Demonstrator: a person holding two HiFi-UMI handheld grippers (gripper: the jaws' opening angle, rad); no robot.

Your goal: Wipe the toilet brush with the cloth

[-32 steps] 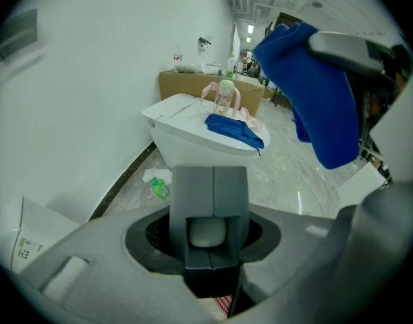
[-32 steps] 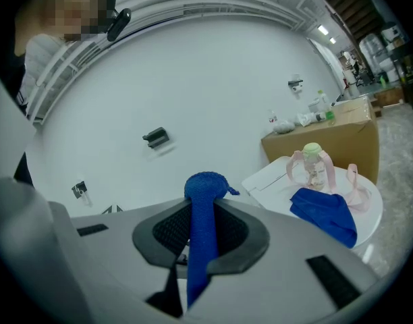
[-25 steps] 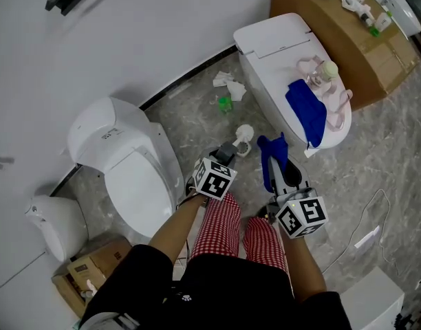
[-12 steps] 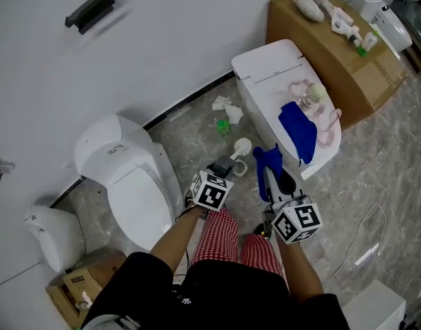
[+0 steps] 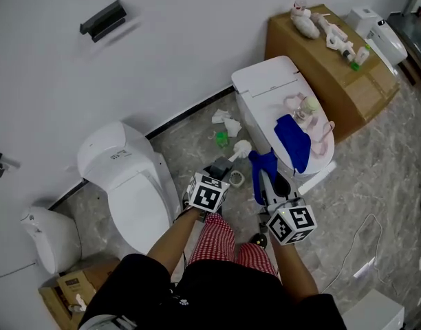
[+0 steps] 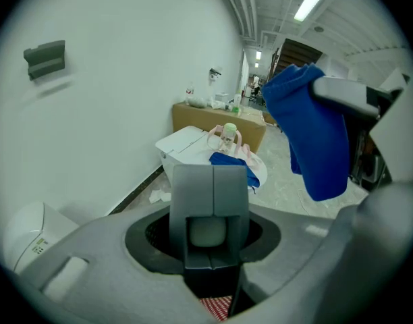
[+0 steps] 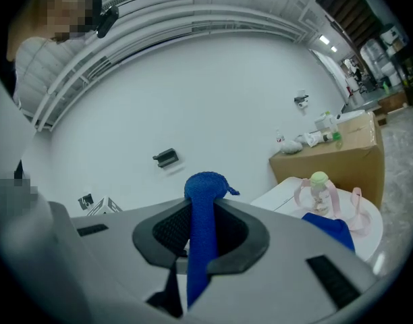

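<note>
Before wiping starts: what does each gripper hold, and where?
Right gripper pinches the blue cloth near one end, the rest hanging. Left gripper clamps the white toilet brush, seemingly by its handle.

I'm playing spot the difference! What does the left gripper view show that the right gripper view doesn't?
Only the left gripper view: the toilet brush handle clamped in the left gripper, and a white toilet low on the left. Only the right gripper view: the jaws of the right gripper shut on the blue cloth. Both: that cloth, the cardboard box, the black wall holder.
</note>
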